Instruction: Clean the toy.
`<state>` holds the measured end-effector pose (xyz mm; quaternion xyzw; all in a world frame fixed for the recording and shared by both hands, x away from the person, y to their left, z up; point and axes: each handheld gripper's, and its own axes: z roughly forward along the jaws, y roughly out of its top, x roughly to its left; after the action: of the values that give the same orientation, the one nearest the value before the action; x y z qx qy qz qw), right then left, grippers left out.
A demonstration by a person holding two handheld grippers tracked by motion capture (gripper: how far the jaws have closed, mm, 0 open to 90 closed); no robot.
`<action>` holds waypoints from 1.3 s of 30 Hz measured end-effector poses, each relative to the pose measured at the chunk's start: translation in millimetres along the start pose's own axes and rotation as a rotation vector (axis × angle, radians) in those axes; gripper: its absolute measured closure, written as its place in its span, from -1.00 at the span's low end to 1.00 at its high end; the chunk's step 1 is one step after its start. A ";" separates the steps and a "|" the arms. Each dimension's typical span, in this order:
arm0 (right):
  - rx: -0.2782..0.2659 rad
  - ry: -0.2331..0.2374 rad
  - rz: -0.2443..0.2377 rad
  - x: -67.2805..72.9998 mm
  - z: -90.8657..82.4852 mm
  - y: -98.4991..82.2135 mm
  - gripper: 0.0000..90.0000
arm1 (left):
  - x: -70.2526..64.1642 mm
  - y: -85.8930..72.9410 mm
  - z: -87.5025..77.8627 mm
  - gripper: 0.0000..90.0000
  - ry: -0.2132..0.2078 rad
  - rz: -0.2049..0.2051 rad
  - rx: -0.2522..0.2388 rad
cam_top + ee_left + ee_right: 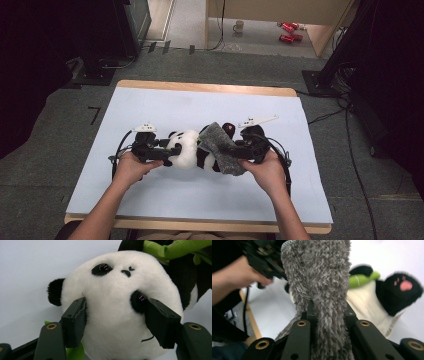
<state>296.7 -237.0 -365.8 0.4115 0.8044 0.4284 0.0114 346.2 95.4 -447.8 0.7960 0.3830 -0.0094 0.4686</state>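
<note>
A black-and-white panda plush (186,146) lies on its back in the middle of the pale blue table cover (165,105). My left gripper (169,153) comes in from the left; its pads (75,320) press into both sides of the panda's head (112,297). A grey fuzzy cloth (222,149) is draped over the panda's body. My right gripper (235,150) is shut on that cloth (322,285), which hangs bunched between the jaws. Behind the cloth I see the panda's white belly (367,302), a green plush stalk (362,280) and a black paw (399,292) with a pink pad.
The table's wooden edge (210,88) runs along the far side. Dark equipment stands (110,35) flank the table on grey carpet. A mug (239,26) and red cans (289,31) lie on the floor far behind. Cables (350,150) trail to the right.
</note>
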 end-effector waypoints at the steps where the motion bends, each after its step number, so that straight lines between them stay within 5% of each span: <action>1: 0.011 -0.006 0.004 -3.1 3.8 -2.4 0.67 | -0.5 -0.2 0.2 -0.21 -0.002 0.005 0.001; 10: -0.023 0.004 0.079 -31.0 4.9 -15.5 0.67 | -1.9 -0.3 0.6 -0.21 -0.002 0.015 0.001; 22: -0.001 -0.078 0.123 -42.4 1.3 -19.5 0.68 | -1.9 -0.6 0.4 -0.21 -0.003 0.020 0.003; 26: 0.024 -0.165 0.121 -51.0 -5.0 -22.7 0.69 | -1.2 -0.2 -0.1 -0.20 0.000 0.013 0.003; 29: -0.011 -0.150 0.142 -53.5 -14.1 -22.4 0.69 | -3.1 1.1 -0.2 -0.19 0.014 0.026 0.000; 34: -0.057 -0.114 0.112 -39.6 -22.9 -12.8 0.69 | -3.0 1.4 -0.2 -0.19 0.019 0.032 -0.011; 39: -0.085 -0.033 0.015 -1.1 -21.7 3.7 0.69 | -3.3 1.5 -0.2 -0.19 0.025 0.039 -0.020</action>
<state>291.8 -251.4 -349.9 0.4237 0.7821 0.4552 0.0389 344.7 93.1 -445.3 0.7987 0.3731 0.0134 0.4719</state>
